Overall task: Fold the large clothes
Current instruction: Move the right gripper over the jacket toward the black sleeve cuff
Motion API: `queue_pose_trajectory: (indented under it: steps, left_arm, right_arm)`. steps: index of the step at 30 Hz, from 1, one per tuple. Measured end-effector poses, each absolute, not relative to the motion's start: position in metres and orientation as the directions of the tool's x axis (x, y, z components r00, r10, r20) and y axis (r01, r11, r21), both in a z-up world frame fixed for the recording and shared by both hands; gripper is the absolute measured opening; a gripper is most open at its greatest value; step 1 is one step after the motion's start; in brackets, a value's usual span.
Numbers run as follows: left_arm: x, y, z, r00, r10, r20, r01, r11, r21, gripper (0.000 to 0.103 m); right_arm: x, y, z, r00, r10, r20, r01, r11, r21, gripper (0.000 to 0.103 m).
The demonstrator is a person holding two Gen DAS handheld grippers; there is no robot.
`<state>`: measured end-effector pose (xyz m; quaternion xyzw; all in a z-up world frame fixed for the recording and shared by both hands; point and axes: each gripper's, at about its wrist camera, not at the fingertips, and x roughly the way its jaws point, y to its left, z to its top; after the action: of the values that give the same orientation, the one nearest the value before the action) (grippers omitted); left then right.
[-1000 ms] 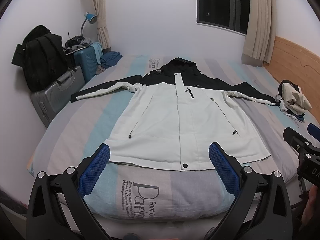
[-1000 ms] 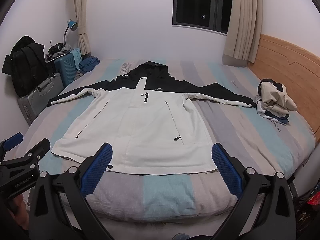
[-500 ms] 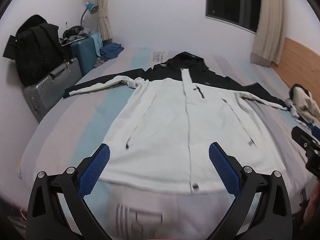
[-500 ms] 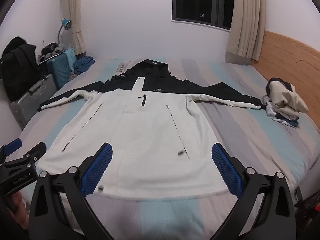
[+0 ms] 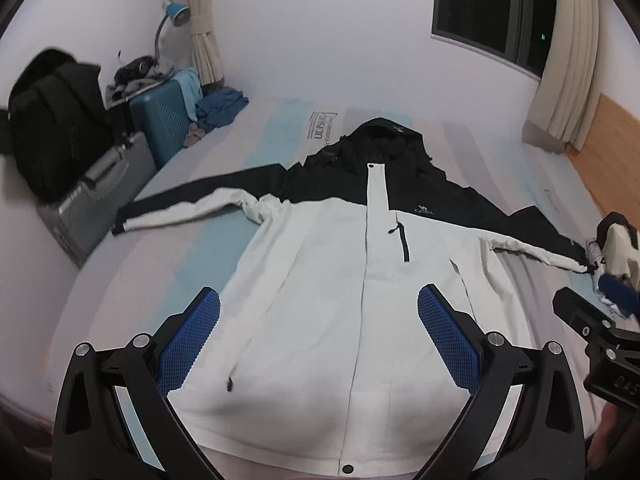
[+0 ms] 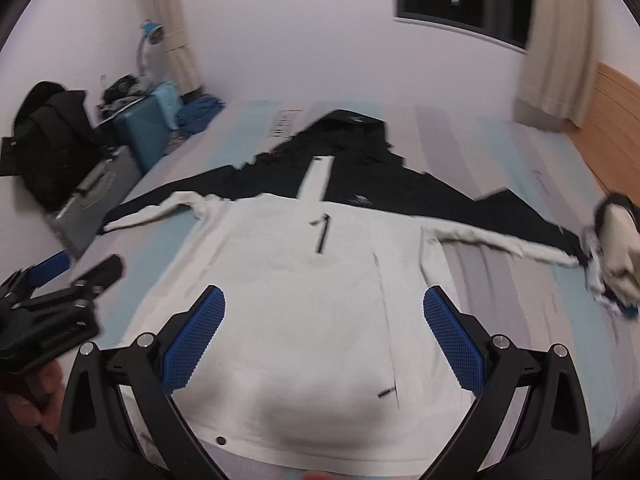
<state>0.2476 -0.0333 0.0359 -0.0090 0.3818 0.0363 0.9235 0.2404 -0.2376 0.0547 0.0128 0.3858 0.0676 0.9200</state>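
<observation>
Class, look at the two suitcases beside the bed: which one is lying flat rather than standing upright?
The grey hard-shell suitcase lies flat, handle facing up, beneath the black backpack. The teal ribbed suitcase stands upright.

Jacket [image 5: 320, 320] hem partly behind left gripper [image 5: 319, 326]; right-wrist view motion-blurred.

White jacket [image 5: 332, 320] with black shoulders and hood, zipped shut, front up, sleeves spread wide, flat on striped bed [image 5: 160, 248]
</observation>
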Motion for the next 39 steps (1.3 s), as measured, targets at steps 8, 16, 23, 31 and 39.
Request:
queue_pose_trajectory:
  steps: [8, 16, 23, 31, 39]
  left_arm:
    - [0.311, -0.044, 0.064, 0.649, 0.102, -0.754, -0.085, 0.995, 0.061, 0.097]
    - [0.429, -0.018, 0.048, 0.594, 0.055, -0.802, -0.064, 0.998, 0.021, 0.097]
    - [0.514, -0.022, 0.019, 0.603, 0.013, -0.797, -0.016, 1.000, 0.004, 0.097]
    - [0.586, -0.039, -0.036, 0.590, 0.030, -0.807, -0.012, 1.000, 0.029, 0.097]
    - [0.650, -0.073, -0.096, 0.561, 0.050, -0.826, 0.010, 0.998, 0.067, 0.097]
  right_arm:
    - [0.307, -0.242, 0.090, 0.650, 0.145, -0.745, -0.131, 0.988, 0.079, 0.096]
    - [0.412, -0.245, 0.071, 0.612, 0.105, -0.784, -0.056, 0.994, 0.089, 0.096]
    - [0.497, -0.265, 0.017, 0.556, 0.045, -0.830, 0.033, 0.997, 0.076, 0.096]
    - [0.563, -0.315, -0.053, 0.544, -0.002, -0.839, 0.097, 0.993, 0.061, 0.096]
    - [0.599, -0.409, -0.118, 0.535, -0.129, -0.835, 0.172, 0.984, -0.042, 0.096]
